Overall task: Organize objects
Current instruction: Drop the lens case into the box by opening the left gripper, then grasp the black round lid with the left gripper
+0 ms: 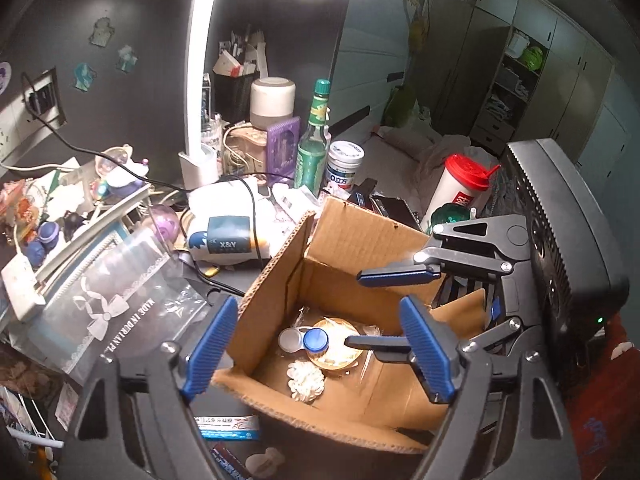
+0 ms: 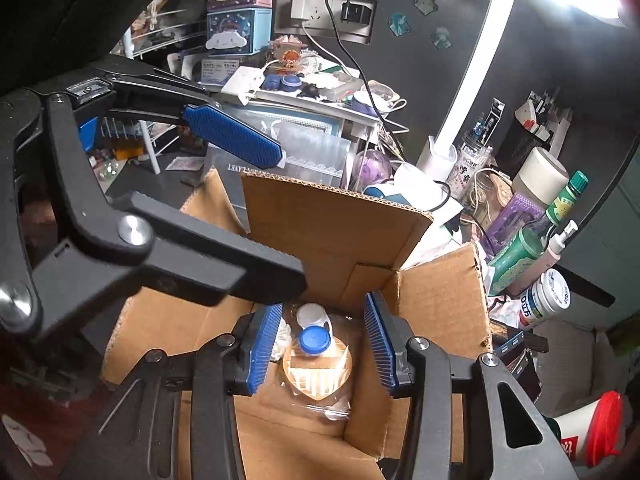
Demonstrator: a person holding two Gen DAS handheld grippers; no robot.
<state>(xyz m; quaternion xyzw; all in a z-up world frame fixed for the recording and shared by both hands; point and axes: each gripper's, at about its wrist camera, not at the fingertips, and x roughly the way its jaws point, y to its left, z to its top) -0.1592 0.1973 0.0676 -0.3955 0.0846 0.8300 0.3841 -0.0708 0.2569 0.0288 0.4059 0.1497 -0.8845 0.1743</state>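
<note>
An open cardboard box (image 1: 276,264) (image 2: 332,224) stands on a cluttered dark desk. Inside lie a contact lens case with one white and one blue cap (image 1: 305,339) (image 2: 314,330), a round gold item in clear wrap (image 1: 340,346) (image 2: 318,370) and a white fluffy ball (image 1: 306,381). My left gripper (image 1: 320,344) is open and empty, its fingers straddling the box's near left wall. My right gripper (image 2: 320,342) is open and empty above the box, over the lens case. In the left wrist view, the right gripper (image 1: 384,308) reaches in from the right.
The desk holds a clear gift bag (image 1: 116,292), a white pouch (image 1: 228,224), a green bottle (image 1: 314,144), a white jar (image 1: 344,164), a red-lidded cup (image 1: 464,188), a white lamp post (image 1: 200,80) and cables. A black appliance (image 1: 568,264) stands right of the box.
</note>
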